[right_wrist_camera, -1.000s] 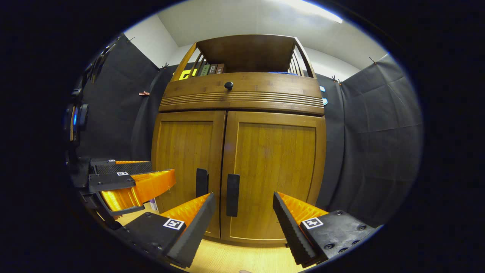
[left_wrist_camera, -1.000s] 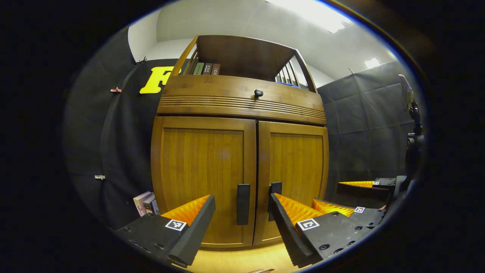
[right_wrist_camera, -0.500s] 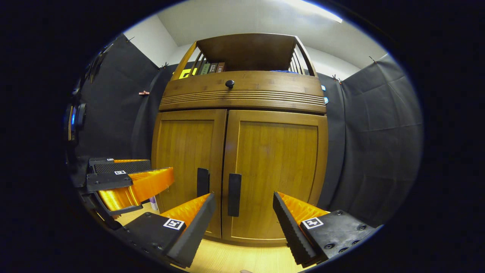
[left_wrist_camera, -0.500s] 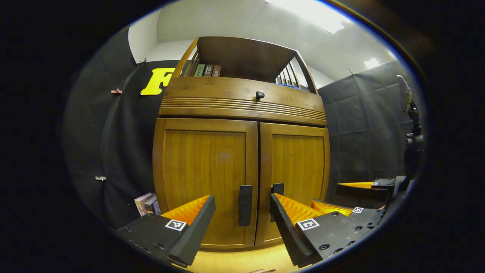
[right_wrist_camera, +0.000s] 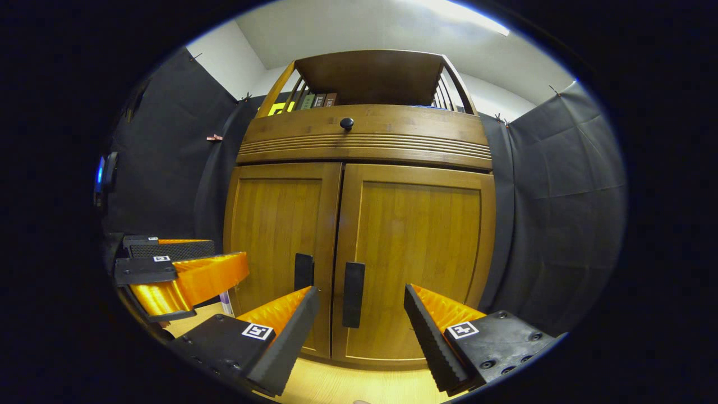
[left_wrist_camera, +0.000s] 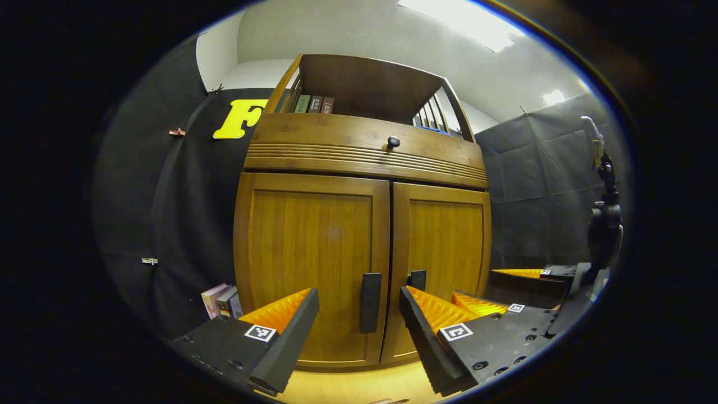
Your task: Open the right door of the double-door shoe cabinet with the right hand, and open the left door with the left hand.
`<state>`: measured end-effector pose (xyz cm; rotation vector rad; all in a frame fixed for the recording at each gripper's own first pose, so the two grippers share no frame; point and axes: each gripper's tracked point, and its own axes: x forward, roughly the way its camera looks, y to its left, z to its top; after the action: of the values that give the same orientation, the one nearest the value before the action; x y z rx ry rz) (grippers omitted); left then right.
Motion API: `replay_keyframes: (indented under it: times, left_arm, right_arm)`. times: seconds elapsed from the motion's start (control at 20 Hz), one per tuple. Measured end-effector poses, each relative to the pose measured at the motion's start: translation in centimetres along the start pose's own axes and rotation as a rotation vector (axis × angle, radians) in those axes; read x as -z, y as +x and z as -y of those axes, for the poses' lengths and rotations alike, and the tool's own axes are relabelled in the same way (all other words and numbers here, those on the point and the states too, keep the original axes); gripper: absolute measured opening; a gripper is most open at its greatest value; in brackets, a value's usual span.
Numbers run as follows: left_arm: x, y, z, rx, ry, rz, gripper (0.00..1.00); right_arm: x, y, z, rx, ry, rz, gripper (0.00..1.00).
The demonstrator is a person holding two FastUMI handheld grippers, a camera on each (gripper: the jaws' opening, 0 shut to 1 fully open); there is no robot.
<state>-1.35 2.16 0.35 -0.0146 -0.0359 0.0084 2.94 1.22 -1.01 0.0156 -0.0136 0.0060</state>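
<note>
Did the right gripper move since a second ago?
Yes. In the right gripper view the closed cabinet and the right door handle now sit farther right between the right gripper fingers, so it drifted slightly left.

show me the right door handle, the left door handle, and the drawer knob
right door handle (right_wrist_camera: 353,294), right gripper view, middle of the bar
left door handle (left_wrist_camera: 370,303), left gripper view, middle of the bar
drawer knob (right_wrist_camera: 346,123), right gripper view, its round face

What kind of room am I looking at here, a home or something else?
Probably a staged recording booth, not a real home: black cloth walls hang around a wooden shoe cabinet with a few books on its top shelf, under bright ceiling lights.
</note>
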Motion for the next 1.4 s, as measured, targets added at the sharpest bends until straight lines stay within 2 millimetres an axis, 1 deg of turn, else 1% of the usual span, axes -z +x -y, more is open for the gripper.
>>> replay_keyframes:
  times: [0.25, 0.35, 0.75, 0.85, 0.95, 1.0, 1.15, 1.2, 1.25, 1.3, 1.35, 1.4]
  left_arm:
    - [0.2, -0.8, -1.0, -0.001, -0.004, 0.002, 0.9]
    - [0.4, -1.3, -1.3, 0.006, -0.009, 0.0, 0.9]
    - [0.9, -2.2, -3.1, 0.005, -0.014, 0.0, 0.9]
    - [1.0, -2.3, -3.7, 0.003, -0.019, 0.002, 0.9]
    - [1.1, -2.3, -4.3, -0.003, -0.021, 0.005, 0.9]
    - [1.1, -2.3, -4.6, -0.004, -0.023, 0.006, 0.89]
    - [1.6, -2.2, -5.3, -0.003, -0.04, 0.004, 0.9]
    - [1.6, -2.1, -5.5, -0.003, -0.044, 0.002, 0.89]
    - [1.8, -2.0, -5.7, -0.005, -0.046, 0.0, 0.9]
    - [1.9, -2.0, -6.0, -0.009, -0.047, -0.001, 0.9]
    - [2.1, -1.9, -6.3, -0.014, -0.049, -0.003, 0.9]
    - [2.2, -1.7, -6.6, -0.018, -0.053, -0.005, 0.9]
  right_arm:
    - [0.7, 2.8, -0.8, 0.015, 0.03, 0.007, 0.95]
    - [1.4, 3.8, -1.0, 0.019, 0.034, 0.004, 0.95]
    - [3.0, 8.6, -1.0, 0.056, 0.041, 0.016, 0.96]
    - [3.3, 9.8, -0.8, 0.071, 0.029, 0.026, 0.87]
    - [4.2, 10.5, -0.7, 0.081, 0.034, 0.015, 0.81]
    - [4.6, 11.1, -0.6, 0.085, 0.041, 0.002, 0.79]
    - [6.0, 12.2, -0.2, 0.099, 0.059, -0.036, 0.79]
    - [6.6, 12.6, 0.4, 0.115, 0.057, -0.049, 0.79]
    - [6.7, 13.6, 0.1, 0.095, 0.068, -0.052, 0.66]
    - [7.2, 13.2, 0.2, 0.109, 0.056, -0.058, 0.53]
    - [7.5, 13.3, 0.5, 0.117, 0.039, -0.063, 0.53]
    - [7.5, 13.1, 0.4, 0.11, 0.033, -0.059, 0.53]
